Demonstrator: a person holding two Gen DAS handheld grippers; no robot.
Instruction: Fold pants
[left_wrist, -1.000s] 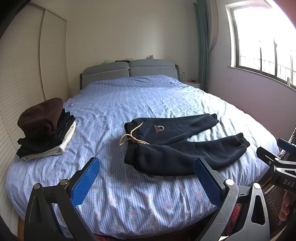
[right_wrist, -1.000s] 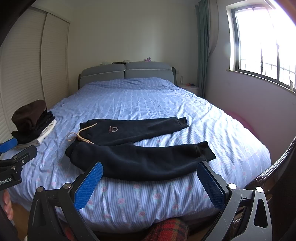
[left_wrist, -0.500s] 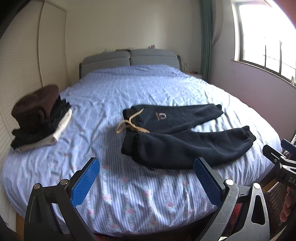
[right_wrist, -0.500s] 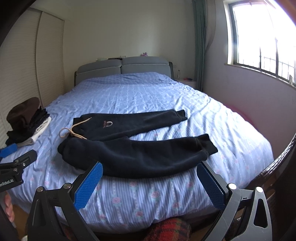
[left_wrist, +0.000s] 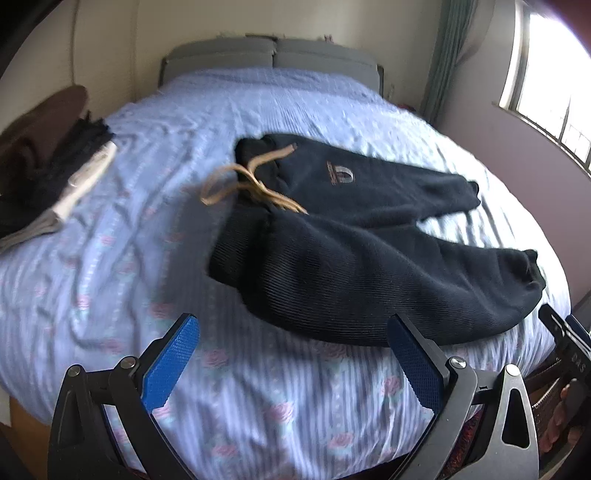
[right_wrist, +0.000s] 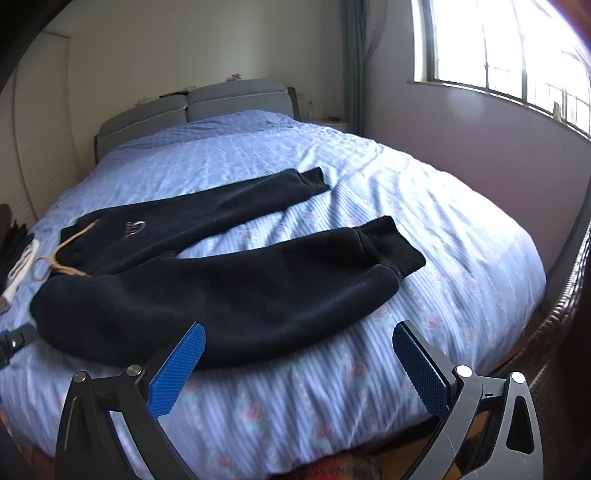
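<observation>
From the left wrist, the left gripper (left_wrist: 291, 358) gapes empty before the dark navy fleece pants (left_wrist: 351, 251), spread legs apart on the blue striped floral bedsheet (left_wrist: 110, 280); thick, soft, floppy, I judge. From the right wrist, the right gripper (right_wrist: 299, 365) is likewise spread and empty; the near cuff (right_wrist: 391, 245) looks the best hold.

I note a bed (right_wrist: 424, 192) with striped blue floral cover and grey padded headboard (right_wrist: 221, 101) against a cream wall (right_wrist: 184, 44). A barred window (right_wrist: 498, 48) on the right admits strong daylight; a green curtain (right_wrist: 351, 62) hangs beside it.
</observation>
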